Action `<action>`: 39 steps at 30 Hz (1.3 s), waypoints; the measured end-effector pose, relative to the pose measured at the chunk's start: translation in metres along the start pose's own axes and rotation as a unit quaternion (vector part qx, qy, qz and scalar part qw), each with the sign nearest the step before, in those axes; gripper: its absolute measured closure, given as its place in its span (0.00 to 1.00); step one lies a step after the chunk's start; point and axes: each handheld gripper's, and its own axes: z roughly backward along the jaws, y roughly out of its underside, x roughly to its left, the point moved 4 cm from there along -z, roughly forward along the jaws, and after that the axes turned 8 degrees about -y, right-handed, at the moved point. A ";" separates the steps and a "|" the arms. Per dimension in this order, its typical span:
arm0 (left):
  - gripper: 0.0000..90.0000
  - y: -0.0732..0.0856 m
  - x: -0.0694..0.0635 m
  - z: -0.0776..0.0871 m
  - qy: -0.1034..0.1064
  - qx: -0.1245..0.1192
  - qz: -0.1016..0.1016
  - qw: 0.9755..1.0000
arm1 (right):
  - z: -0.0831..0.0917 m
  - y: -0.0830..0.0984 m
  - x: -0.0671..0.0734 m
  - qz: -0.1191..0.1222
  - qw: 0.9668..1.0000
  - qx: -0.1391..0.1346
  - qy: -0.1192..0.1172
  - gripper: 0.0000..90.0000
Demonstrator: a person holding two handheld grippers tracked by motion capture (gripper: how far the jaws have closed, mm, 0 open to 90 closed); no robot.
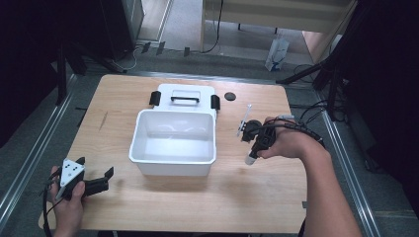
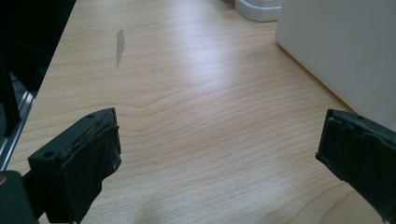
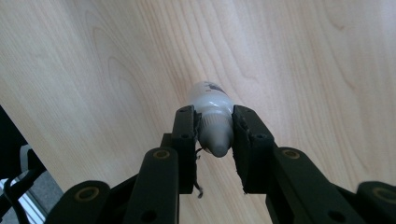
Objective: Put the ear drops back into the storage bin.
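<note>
Wooden table (image 1: 237, 197) carried a white open bin (image 1: 173, 143) at centre, with its white lid (image 1: 185, 96) lying flat just behind it, touching or nearly so; the lid had a black handle (image 1: 185, 99) and black latches at both ends. A small dark round disc (image 1: 230, 96) sat on the table right of the lid.

Right hand-held gripper (image 1: 251, 157) was right of the bin, held in the person's right hand (image 1: 286, 143), jaws pointed down toward the table. In the right gripper view, right hand-held gripper (image 3: 214, 135) was pinching a small white tube (image 3: 212, 116) with a rounded grey end, jaws pressed on both its sides, wood grain behind. In the high view the white tube (image 1: 250, 159) tip poked out below the jaws, near the table surface; contact with the table could not be told.

Left hand-held gripper (image 1: 96, 173) sat at the near left corner of the table, in the left hand (image 1: 69, 202), grey three-cornered plate on top. Left hand-held gripper (image 2: 217, 154) jaws were spread wide, nothing between them, bare table ahead, the bin's white wall (image 2: 345, 51) at right.
</note>
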 end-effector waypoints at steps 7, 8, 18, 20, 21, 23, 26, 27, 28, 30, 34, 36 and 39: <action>0.00 0.000 0.000 0.000 -0.001 -0.001 0.001 1.000 | 0.024 -0.010 0.003 -0.015 1.000 0.000 -0.004 0.80; 0.00 0.000 0.000 0.000 -0.001 -0.001 0.001 1.000 | 0.024 -0.010 0.003 -0.015 1.000 0.000 -0.004 0.80; 0.00 0.000 0.000 0.000 0.000 0.001 0.000 1.000 | 0.064 -0.032 0.010 -0.013 1.000 -0.007 0.005 0.80; 0.00 0.000 0.000 0.000 0.000 0.001 0.000 1.000 | 0.071 -0.037 0.011 -0.010 1.000 -0.008 0.008 0.80; 0.00 0.000 0.000 0.000 0.000 0.001 0.000 1.000 | 0.073 -0.039 0.011 -0.007 1.000 -0.009 0.010 0.80; 0.00 0.000 0.000 0.000 0.000 0.002 -0.002 1.000 | 0.077 -0.043 0.012 -0.004 1.000 -0.012 0.010 0.80; 0.00 0.000 0.000 0.000 0.000 0.001 -0.002 1.000 | 0.086 -0.056 0.017 0.006 1.000 -0.022 0.013 0.80; 0.00 0.000 0.000 0.000 0.000 0.001 -0.002 1.000 | 0.086 -0.056 0.017 0.006 1.000 -0.022 0.013 0.80; 0.00 0.000 0.000 0.000 0.001 0.001 -0.002 1.000 | 0.088 -0.063 0.020 0.011 1.000 -0.023 0.012 0.80; 0.00 0.000 0.000 0.000 0.001 0.001 -0.002 1.000 | 0.088 -0.070 0.021 0.015 1.000 -0.023 0.011 0.80; 0.00 0.000 0.000 0.000 0.000 0.001 0.000 1.000 | 0.091 -0.082 0.025 0.022 0.999 -0.025 0.009 0.80; 0.00 0.000 0.000 0.000 0.001 0.001 0.000 1.000 | 0.093 -0.088 0.027 0.024 0.999 -0.025 0.007 0.80; 0.00 0.000 0.000 0.000 0.001 0.001 0.001 1.000 | 0.096 -0.097 0.030 0.026 0.999 -0.027 0.006 0.80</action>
